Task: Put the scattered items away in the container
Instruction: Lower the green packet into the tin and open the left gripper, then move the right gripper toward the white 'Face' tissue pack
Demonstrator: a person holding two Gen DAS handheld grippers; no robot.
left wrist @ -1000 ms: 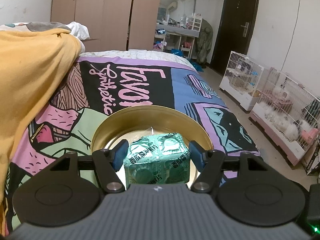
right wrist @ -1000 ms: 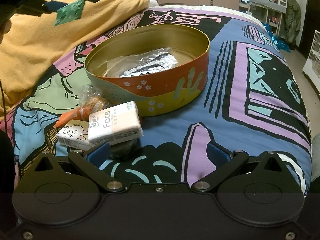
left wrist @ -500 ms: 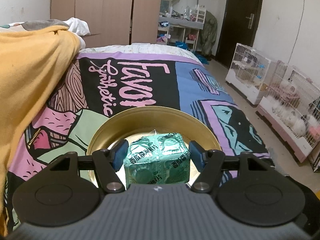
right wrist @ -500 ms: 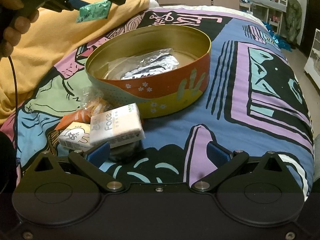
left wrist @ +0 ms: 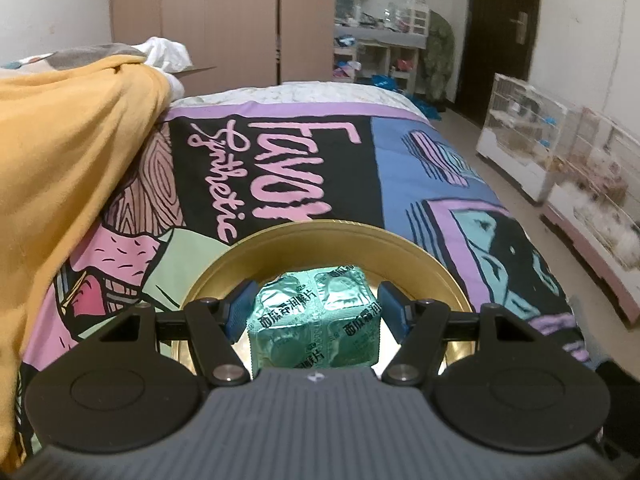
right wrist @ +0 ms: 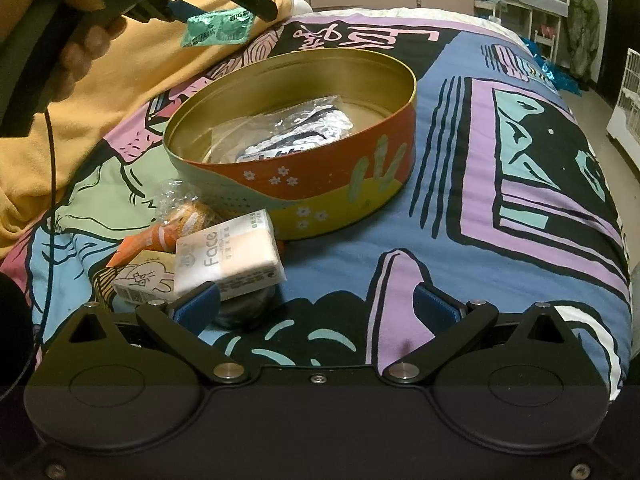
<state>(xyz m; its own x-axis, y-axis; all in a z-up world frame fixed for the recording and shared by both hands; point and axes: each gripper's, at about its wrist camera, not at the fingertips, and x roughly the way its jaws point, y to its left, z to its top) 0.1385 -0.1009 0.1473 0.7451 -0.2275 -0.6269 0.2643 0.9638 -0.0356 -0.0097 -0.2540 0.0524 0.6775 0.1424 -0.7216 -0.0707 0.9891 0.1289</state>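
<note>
L wrist view: green foil blister pack [left wrist: 316, 316] is gripped between the left gripper [left wrist: 316, 312] pads, now carried further over the round gold-lined tin [left wrist: 424, 256]; release looks near.

R wrist view: pack is seen above the tin's far-left rim. Right gripper [right wrist: 316, 304] is held open, empty, unmoved, near the white tissue packet [right wrist: 228, 256] at the bed's near-left edge.

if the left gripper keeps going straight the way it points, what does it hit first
Most likely the inside of the round tin: the left gripper, shut on the green foil packet, aims down into its gold interior. In the right wrist view it hangs short of the near rim, so depth is uncertain.
</note>
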